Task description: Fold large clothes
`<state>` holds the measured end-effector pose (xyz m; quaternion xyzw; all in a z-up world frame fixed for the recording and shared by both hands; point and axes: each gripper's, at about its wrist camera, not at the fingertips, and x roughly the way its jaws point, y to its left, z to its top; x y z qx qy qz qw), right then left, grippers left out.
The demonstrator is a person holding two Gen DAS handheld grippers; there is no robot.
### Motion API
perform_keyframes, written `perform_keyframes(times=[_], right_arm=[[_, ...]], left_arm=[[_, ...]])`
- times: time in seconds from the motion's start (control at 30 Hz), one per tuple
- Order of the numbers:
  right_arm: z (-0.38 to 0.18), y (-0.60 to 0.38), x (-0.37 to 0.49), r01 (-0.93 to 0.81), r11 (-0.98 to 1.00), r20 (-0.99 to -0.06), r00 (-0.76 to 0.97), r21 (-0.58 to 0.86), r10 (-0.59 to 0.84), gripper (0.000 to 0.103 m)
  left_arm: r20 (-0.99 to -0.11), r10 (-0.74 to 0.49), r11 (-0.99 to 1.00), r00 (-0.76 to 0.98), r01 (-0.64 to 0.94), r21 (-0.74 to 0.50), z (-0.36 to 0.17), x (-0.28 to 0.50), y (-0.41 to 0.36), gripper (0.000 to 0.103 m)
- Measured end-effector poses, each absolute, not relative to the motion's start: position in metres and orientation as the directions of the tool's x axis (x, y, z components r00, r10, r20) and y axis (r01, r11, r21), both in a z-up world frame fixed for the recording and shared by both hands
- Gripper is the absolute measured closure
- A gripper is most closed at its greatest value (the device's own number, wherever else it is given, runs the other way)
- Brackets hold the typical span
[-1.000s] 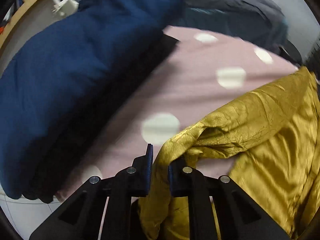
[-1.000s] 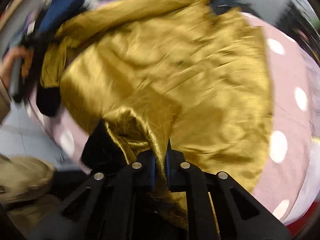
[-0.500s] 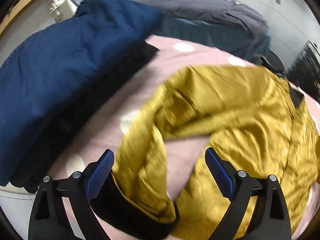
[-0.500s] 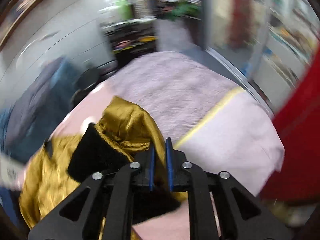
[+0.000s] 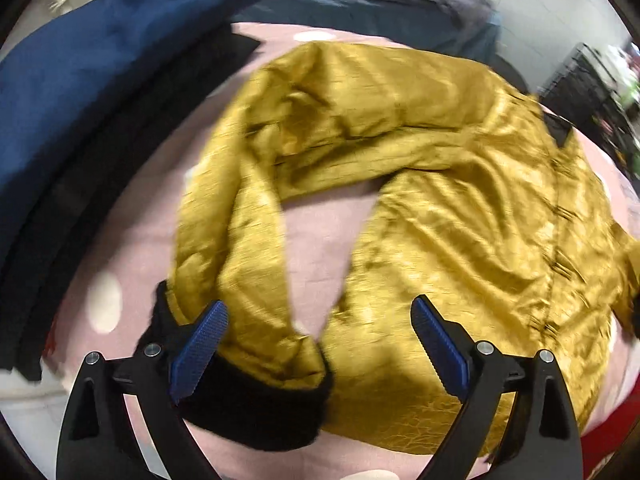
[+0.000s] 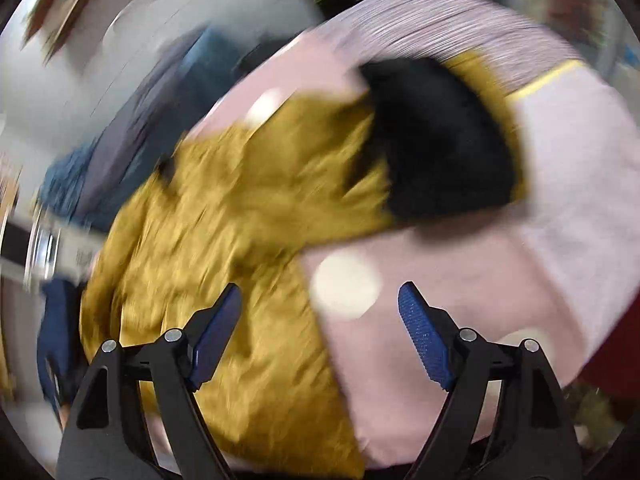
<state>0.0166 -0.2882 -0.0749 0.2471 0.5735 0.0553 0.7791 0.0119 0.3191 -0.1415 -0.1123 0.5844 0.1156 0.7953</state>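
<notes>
Left wrist view
Jacket [image 5: 460, 216]: gold, shiny, crinkled satin-like cloth, lying spread on the pink spotted cover [image 5: 132, 240]; body runs from near right to far centre.
Sleeve [image 5: 240, 240]: bends from the far shoulder down to the near left, long axis pointing at the camera.
Cuff [image 5: 264, 408]: black, ribbed, soft, at the sleeve's near end, touching the left finger's inner side.
Left gripper [image 5: 316, 340]: jaws spread wide, released after opening; blue ridged pads [image 5: 198, 354] bare, sleeve end lying loose between them.
Pile [image 5: 80, 80]: navy quilted bedding over black cloth, far left.
Only here: whole sleeve curve, black collar tab on the far right.

Right wrist view (blurred)
Jacket [image 6: 224, 248]: fills left and centre, long axis from near left to far right.
Cuff [image 6: 436, 136]: black, far right, resting on the cover [image 6: 460, 280].
Right gripper [image 6: 320, 328]: jaws released, just opened wide; nothing pinched, cloth edge below the left finger.
Only here: the other sleeve end, pale striped sheet [image 6: 440, 24] with a yellow line beyond.
</notes>
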Motion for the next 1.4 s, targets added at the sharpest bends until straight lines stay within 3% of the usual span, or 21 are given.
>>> perform_keyframes(times=[0.1,0.3,0.57,0.67,0.73,0.77,0.8,0.83,0.93,1.0,1.13,1.2,1.27,1.33,1.4], right_arm=[[-0.097,-0.247,0.002,0.102,0.917,-0.908,0.217,0.386,0.358,0.023],[-0.131,-0.237,-0.027,0.127,0.918,-0.925,0.113,0.375,0.362,0.023],[-0.169,-0.221,-0.043,0.111,0.933,-0.939,-0.009,0.341,0.344,0.023],[-0.175,-0.200,-0.045,0.072,0.940,-0.941,-0.032,0.333,0.336,0.043],[-0.172,-0.189,-0.044,0.047,0.934,-0.934,-0.030,0.353,0.355,0.071],[-0.170,-0.186,-0.043,0.044,0.927,-0.927,-0.029,0.372,0.374,0.075],[-0.166,-0.184,-0.042,0.051,0.916,-0.916,-0.029,0.399,0.401,0.082],[-0.160,-0.185,-0.040,0.064,0.898,-0.899,-0.024,0.434,0.437,0.088],[-0.130,-0.193,-0.034,0.077,0.820,-0.823,0.033,0.568,0.567,0.092],[-0.108,-0.205,-0.033,0.075,0.772,-0.776,0.076,0.631,0.627,0.093],[-0.086,-0.241,-0.032,0.113,0.702,-0.711,0.150,0.703,0.687,0.093],[-0.095,-0.249,-0.031,0.120,0.771,-0.780,0.120,0.625,0.614,0.093],[-0.115,-0.248,-0.031,0.149,0.823,-0.835,0.061,0.549,0.546,0.088],[-0.137,-0.246,-0.031,0.221,0.856,-0.879,0.007,0.467,0.477,0.064],[-0.148,-0.244,-0.035,0.245,0.899,-0.924,-0.024,0.364,0.381,0.052]], left_arm=[[-0.966,0.000,0.973,0.258,-0.224,-0.060,-0.156,0.024,0.308,0.011],[-0.991,0.000,0.993,0.130,-0.118,-0.015,-0.204,0.035,0.302,0.011],[-0.993,-0.065,0.994,0.101,-0.078,-0.073,-0.225,0.036,0.305,0.007],[-0.991,-0.086,0.995,0.099,-0.048,-0.091,-0.223,0.033,0.300,0.011],[-0.990,-0.092,0.995,0.103,-0.023,-0.095,-0.218,0.030,0.294,0.027],[-0.990,-0.091,0.996,0.105,-0.010,-0.092,-0.215,0.029,0.290,0.032],[-0.990,-0.093,0.996,0.108,0.007,-0.092,-0.211,0.027,0.286,0.044],[-0.988,-0.115,0.993,0.104,0.023,-0.113,-0.207,0.026,0.280,0.068],[-0.987,-0.115,0.992,0.110,0.062,-0.108,-0.184,0.022,0.271,0.092],[-0.981,-0.131,0.989,0.144,0.092,-0.119,-0.157,0.018,0.273,0.094],[-0.963,-0.207,0.978,0.175,0.030,-0.205,-0.119,0.011,0.296,0.094],[-0.960,-0.218,0.976,0.175,0.020,-0.218,-0.116,0.011,0.293,0.094],[-0.967,-0.217,0.976,0.136,0.000,-0.219,-0.131,0.013,0.293,0.085],[-0.981,-0.176,0.982,0.080,-0.051,-0.180,-0.145,0.016,0.298,0.048],[-0.986,-0.161,0.983,0.044,-0.082,-0.164,-0.159,0.011,0.298,0.034]])
